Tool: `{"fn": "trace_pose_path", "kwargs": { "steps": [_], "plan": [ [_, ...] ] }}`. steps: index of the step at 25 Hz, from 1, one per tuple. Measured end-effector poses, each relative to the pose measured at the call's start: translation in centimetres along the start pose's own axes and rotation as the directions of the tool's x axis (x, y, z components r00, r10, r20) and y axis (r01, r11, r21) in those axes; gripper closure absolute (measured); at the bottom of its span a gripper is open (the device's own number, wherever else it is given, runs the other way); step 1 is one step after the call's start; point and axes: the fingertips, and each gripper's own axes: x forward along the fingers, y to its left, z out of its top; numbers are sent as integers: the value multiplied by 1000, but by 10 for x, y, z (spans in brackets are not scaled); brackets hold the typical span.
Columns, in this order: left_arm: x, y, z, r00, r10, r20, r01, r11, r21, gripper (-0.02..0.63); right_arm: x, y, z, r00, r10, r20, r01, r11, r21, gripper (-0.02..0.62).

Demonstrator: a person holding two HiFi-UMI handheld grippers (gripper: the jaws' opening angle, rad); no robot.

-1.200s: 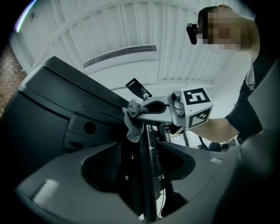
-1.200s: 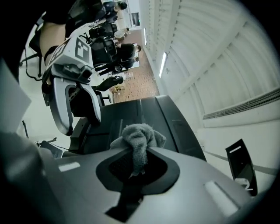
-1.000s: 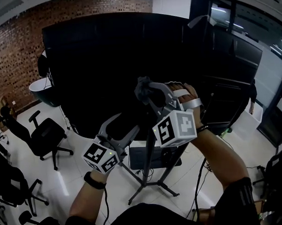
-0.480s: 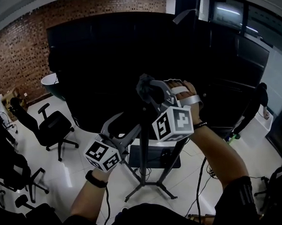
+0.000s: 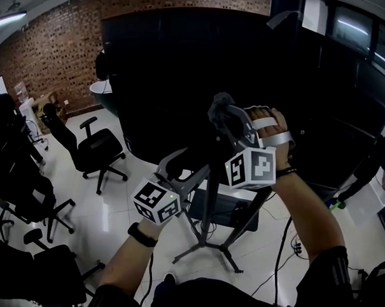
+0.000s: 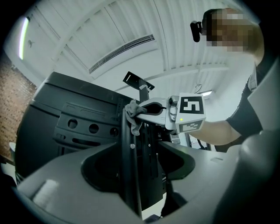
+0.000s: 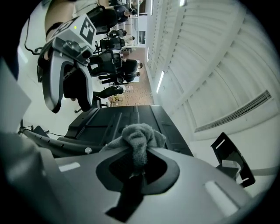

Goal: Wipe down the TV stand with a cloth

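Brick wall (image 5: pixel 41 48) office, cloth held up against the TV stand (image 5: pixel 205 235)

Grey cloth (image 5: pixel 219 108) is pinched tight in the closed jaws of the right gripper (image 5: pixel 224 114) and pressed to the top of the stand's black pole (image 5: pixel 209 200), just behind the TV (image 5: pixel 176 67). Lower down, the same pole is clamped by the left gripper (image 5: pixel 203 169). Office chairs (image 5: pixel 93 151) are parked on the white floor off to the left.

Overhead looks down (others up, sharing stand (image 6: pixel 130 166)).
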Motion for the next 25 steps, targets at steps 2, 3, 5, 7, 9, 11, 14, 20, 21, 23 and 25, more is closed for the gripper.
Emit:
{"fn": "trace_pose_path", "kwargs": {
  "steps": [2,3,5,7,9,11,14,20,21,23,25],
  "plan": [
    [-3,1,-3,1000,6,-12,-6,1000,-2,321,0,4,0,1000,2,-2,-2,1000,-3,563],
    [-5,2,-3,1000,7,-16,-7,1000,-3,321,0,7,0,1000,1,-5,-1,1000,-6,563],
    [-8,3,-5,1000,3,-23,-3,1000,-5,321,1,11,1,1000,-3,-13,3,1000,-8,561],
    [-9,2,-8,999,-14,-29,13,1000,-10,319,0,15,1,1000,1,-26,-1,1000,-1,561],
    [-9,0,-13,999,-35,-37,34,999,-19,321,-1,23,0,999,19,-47,-19,1000,1,561],
    [-10,-1,-18,997,-56,-47,55,998,-28,321,-1,35,-1,997,41,-68,-41,999,-3,561],
    [-12,-2,-27,994,-90,-62,88,995,-38,321,2,56,-2,992,70,-102,-72,997,-10,561],
    [-20,1,-54,985,-144,-96,136,987,-82,320,3,101,1,982,107,-154,-112,993,-23,563],
    [-21,2,-59,984,-150,-101,141,986,-89,321,3,103,2,982,97,-159,-102,994,-26,563],
    [-25,3,-69,980,-162,-113,151,983,-102,321,2,104,4,983,74,-167,-80,996,-27,562],
    [-29,5,-78,978,-171,-123,157,981,-115,321,2,104,6,984,58,-170,-63,998,-25,562]
  ]
}}
